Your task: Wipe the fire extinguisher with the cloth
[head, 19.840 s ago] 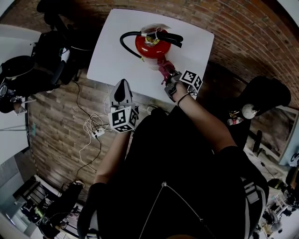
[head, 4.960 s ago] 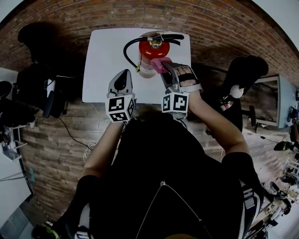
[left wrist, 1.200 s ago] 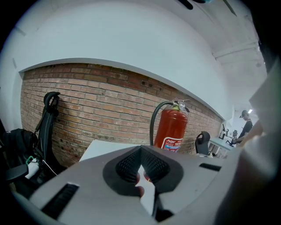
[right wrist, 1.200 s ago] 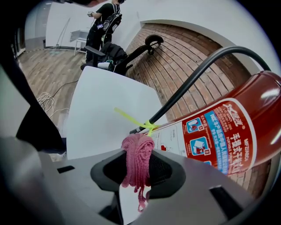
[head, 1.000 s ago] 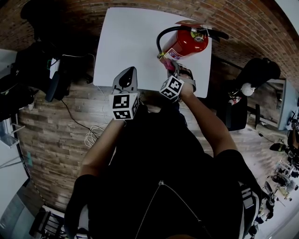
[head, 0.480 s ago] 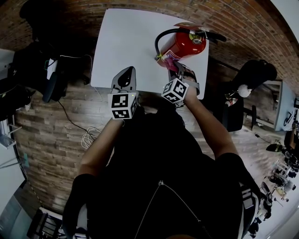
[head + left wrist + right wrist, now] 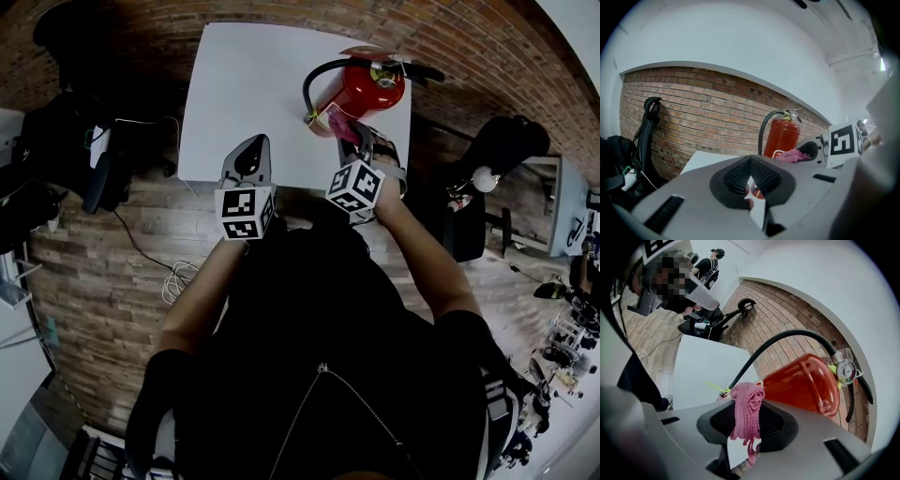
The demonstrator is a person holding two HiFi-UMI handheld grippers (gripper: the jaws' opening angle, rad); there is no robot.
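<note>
Head view shows me the white table (image 7: 244,84) with the fire extinguisher (image 7: 361,89) standing near its far right corner. The red cylinder is upright and the black hose (image 7: 307,89) arches off its left side. My right gripper (image 7: 350,139) is up against the near, lower part of the cylinder, with its marker cube (image 7: 355,187) turned toward the camera. In the right gripper view the jaws are pinched on the pink cloth (image 7: 746,404), which bunches above the pads and trails a loose end below them. The red body sits just behind the bunch. I read the cloth as touching it, though the cloth itself hides the contact line. The pressure gauge (image 7: 846,371) sits at the top of the cylinder beside the black handle (image 7: 863,390). My left gripper (image 7: 251,148) hangs over the near edge of the table, to the left of the extinguisher and well apart from it. In the left gripper view its pads meet at the tips with nothing between them. Beyond them I see the extinguisher in front of a brick wall (image 7: 693,117).
</note>
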